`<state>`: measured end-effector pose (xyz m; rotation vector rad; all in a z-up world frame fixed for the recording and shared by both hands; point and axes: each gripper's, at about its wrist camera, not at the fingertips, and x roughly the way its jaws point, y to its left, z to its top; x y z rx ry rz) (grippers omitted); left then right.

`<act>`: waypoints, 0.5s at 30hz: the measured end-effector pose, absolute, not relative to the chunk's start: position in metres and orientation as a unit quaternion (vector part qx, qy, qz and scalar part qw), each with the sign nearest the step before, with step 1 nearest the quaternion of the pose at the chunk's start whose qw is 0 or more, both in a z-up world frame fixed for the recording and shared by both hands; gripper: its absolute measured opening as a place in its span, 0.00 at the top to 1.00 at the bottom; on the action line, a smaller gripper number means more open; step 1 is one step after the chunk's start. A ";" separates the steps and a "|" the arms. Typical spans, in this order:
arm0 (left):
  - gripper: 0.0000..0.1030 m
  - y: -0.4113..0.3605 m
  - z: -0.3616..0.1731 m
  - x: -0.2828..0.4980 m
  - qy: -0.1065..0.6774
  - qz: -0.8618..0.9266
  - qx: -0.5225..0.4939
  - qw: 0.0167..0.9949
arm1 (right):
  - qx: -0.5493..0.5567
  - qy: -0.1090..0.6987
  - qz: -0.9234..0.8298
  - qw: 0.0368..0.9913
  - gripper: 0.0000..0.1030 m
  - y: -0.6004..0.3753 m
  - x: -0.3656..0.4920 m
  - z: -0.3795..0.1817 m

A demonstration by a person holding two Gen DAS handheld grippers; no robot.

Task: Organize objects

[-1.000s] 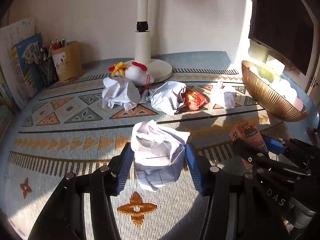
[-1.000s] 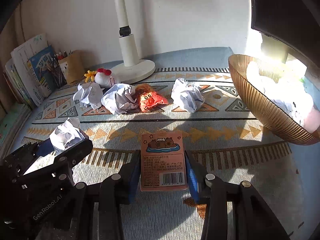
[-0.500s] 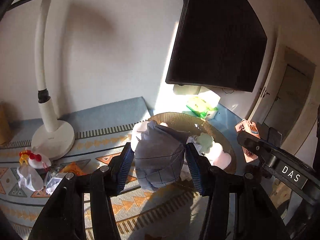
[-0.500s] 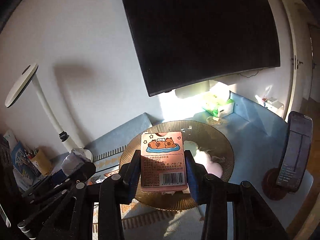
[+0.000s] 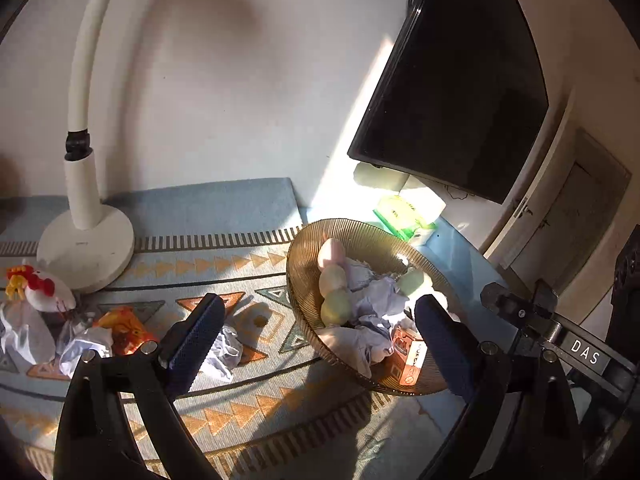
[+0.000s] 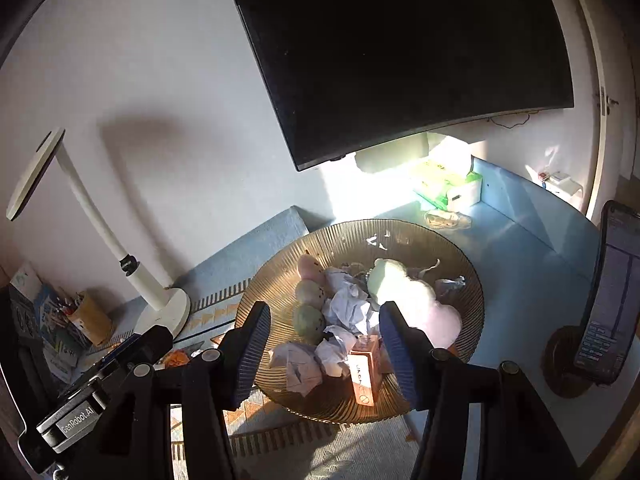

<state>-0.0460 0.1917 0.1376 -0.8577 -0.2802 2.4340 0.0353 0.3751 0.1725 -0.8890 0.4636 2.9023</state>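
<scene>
Both hand-held grippers hang over the table with nothing in them. The left hand-held gripper [image 5: 316,336] has its two blue fingers spread wide apart. The right hand-held gripper [image 6: 325,344] is spread wide too, right above the near side of the bowl [image 6: 460,256].

The bowl is brown with thin ridges, and it sits at the right end of the patterned mat [image 5: 224,416]. At its near edge lies a small orange box [image 6: 365,372], tipped on its side. Beside the box are crumpled paper balls [image 6: 348,312]. Three soft egg-shaped toys [image 6: 310,298] sit in a row on the left side of the bowl, and a pale green and pink soft toy [image 6: 412,292] lies on the right. So I think a good part of the tidying is done.

But some things are still out on the mat, to the left of the bowl. One paper ball [image 5: 224,350] lies just under the left gripper's finger. Further left are an orange wrapper [image 5: 124,330], more crumpled paper [image 5: 86,346] and a little chicken toy [image 5: 42,294] near the lamp base [image 5: 86,250]. I think the paper and wrapper still need picking up.

Far back, a green tissue pack [image 5: 404,212] sits under the dark screen [image 5: 452,92].
</scene>
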 end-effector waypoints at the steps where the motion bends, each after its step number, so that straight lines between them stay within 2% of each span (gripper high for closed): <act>1: 0.07 0.176 0.140 -0.037 -0.112 0.908 -0.310 0.258 | -0.288 0.144 0.946 0.016 0.46 0.360 0.037 0.174; 8: 0.07 0.067 0.137 0.022 -0.110 0.948 -0.277 0.113 | -0.306 0.106 0.944 -0.062 0.42 0.266 0.038 0.145; 15: 0.06 0.003 0.065 0.024 -0.120 0.939 -0.319 0.032 | -0.353 0.051 0.930 -0.088 0.42 0.205 0.020 0.062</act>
